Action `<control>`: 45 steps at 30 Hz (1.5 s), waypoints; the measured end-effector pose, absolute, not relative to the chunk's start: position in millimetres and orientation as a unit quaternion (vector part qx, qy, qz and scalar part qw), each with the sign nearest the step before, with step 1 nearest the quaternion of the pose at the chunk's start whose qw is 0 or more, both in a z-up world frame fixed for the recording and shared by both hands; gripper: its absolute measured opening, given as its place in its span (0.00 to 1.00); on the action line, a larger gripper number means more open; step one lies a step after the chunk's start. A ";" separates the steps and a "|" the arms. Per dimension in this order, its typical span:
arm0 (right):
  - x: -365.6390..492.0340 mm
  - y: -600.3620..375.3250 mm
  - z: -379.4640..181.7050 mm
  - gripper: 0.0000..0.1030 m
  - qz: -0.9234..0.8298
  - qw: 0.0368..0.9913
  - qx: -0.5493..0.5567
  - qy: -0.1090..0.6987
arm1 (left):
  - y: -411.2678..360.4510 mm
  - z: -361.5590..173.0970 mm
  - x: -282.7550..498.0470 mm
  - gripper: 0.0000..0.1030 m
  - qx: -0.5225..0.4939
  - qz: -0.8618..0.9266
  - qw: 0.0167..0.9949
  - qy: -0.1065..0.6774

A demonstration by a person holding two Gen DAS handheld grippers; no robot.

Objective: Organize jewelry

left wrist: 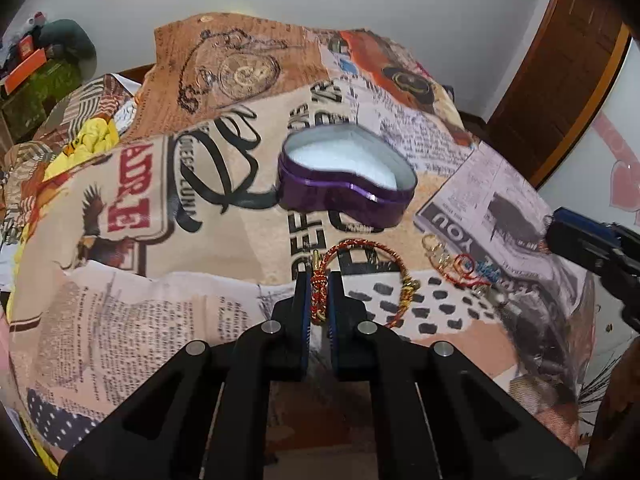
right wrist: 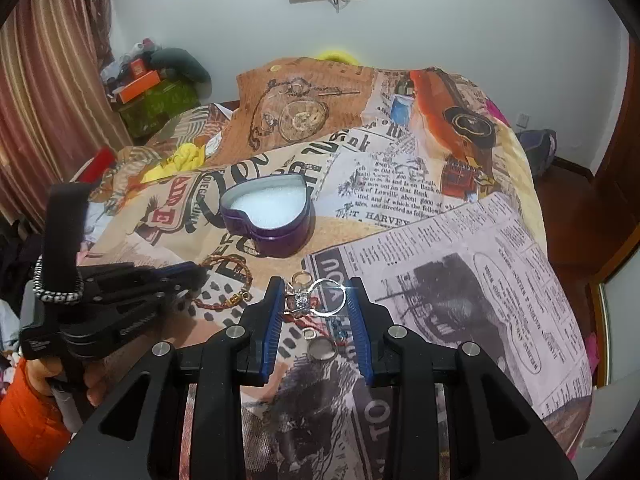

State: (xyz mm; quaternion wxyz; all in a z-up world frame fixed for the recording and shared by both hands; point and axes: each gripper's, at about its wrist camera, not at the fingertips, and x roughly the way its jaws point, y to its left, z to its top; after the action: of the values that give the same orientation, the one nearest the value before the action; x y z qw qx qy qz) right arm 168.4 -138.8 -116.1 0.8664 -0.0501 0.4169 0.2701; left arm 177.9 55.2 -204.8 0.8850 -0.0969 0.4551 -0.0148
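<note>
A purple heart-shaped tin (left wrist: 344, 182) with white padding stands open on the printed bedspread; it also shows in the right wrist view (right wrist: 266, 216). My left gripper (left wrist: 319, 280) is shut on a red-and-gold braided bracelet (left wrist: 368, 252), just in front of the tin; the bracelet also shows in the right wrist view (right wrist: 230, 280). My right gripper (right wrist: 316, 292) is open, its fingers either side of a small heap of rings and pendants (right wrist: 316, 304). That heap lies right of the bracelet in the left wrist view (left wrist: 456, 266).
The bedspread (right wrist: 440, 248) covers the whole bed and drops off at the right edge. Yellow cloth (right wrist: 180, 162) and boxes (right wrist: 140, 80) lie at the far left. A wooden door (left wrist: 560, 80) stands at the right.
</note>
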 end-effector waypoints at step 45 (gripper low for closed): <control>249.1 -65.1 -141.5 0.28 0.316 0.842 -0.076 0.430 | 79.4 -185.5 267.1 0.06 -0.077 -0.037 0.912 0.401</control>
State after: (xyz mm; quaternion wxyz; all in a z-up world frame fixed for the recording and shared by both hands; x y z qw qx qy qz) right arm 249.1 -65.1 -141.5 0.8424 -0.0765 0.4298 0.3157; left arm 267.1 79.4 -185.5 0.9120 -0.0772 0.4012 -0.0368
